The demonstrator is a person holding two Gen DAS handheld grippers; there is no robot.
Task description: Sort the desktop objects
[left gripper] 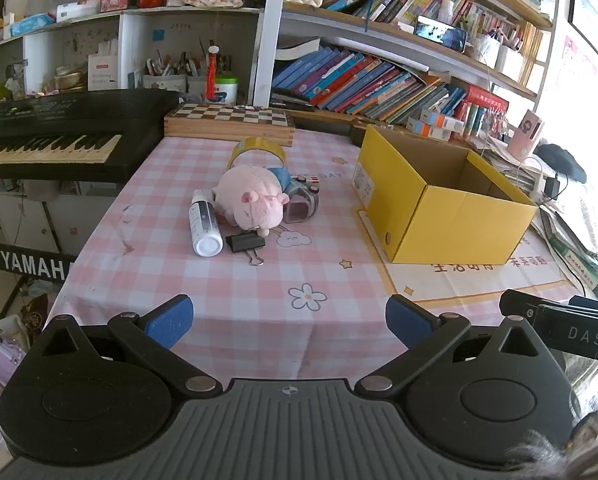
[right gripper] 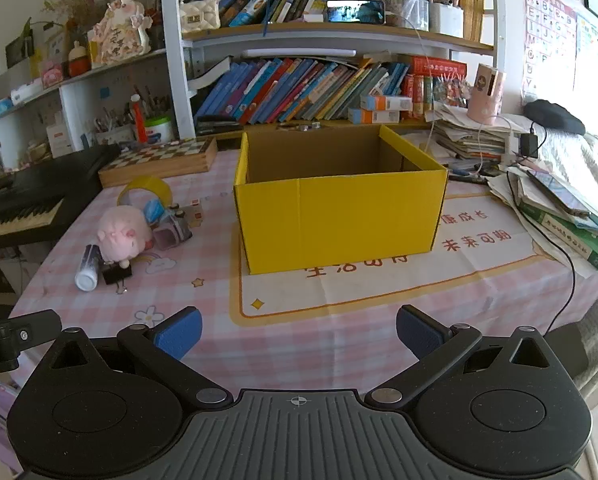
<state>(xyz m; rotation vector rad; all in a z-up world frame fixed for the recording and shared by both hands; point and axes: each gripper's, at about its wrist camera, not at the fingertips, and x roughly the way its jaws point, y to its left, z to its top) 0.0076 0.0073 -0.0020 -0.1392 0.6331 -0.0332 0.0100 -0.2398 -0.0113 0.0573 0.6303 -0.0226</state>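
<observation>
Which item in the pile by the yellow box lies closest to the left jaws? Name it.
The black binder clip, at the pile's front edge beside the white bottle's cap.

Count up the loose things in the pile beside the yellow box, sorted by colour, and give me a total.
Pink: 1, the plush pig
White: 1, the spray bottle
Black: 1, the binder clip
Yellow: 1, the tape roll
Grey and purple: 1, the toy camera
Total: 5, all outside the yellow box. A blue item behind the pig is too hidden to count.
</observation>
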